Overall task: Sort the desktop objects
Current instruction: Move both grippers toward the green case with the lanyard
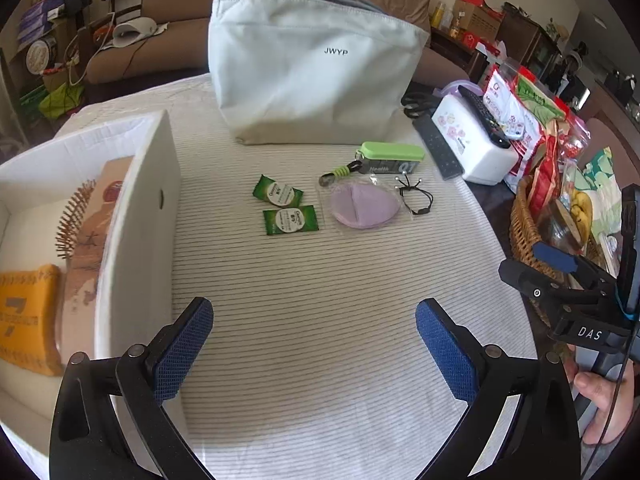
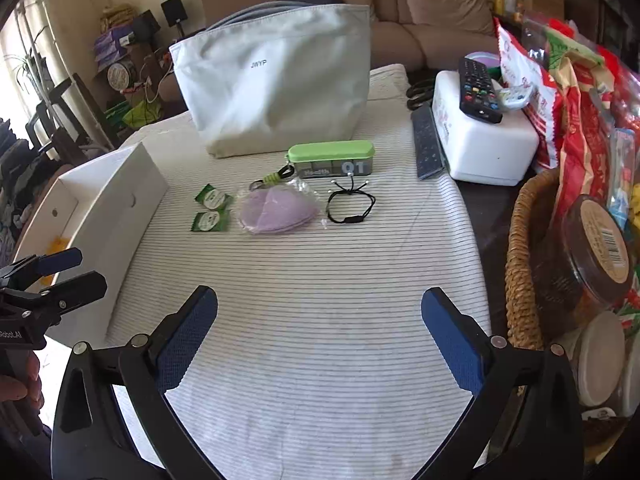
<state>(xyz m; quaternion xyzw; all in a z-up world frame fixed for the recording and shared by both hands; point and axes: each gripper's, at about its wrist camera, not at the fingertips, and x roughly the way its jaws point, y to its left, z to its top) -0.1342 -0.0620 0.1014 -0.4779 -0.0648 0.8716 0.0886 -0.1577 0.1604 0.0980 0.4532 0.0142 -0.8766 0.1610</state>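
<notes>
Purple pad (image 2: 276,210) lies ahead — right hand-held gripper (image 2: 319,312) agape

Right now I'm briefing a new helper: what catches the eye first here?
The big pale tote bag standing upright at the back of the striped cloth. In front of it lies a cluster of small items: two green sachets, a lilac pouch, a green-lidded case. At the left edge stands a white box holding a wooden hairbrush.
</notes>
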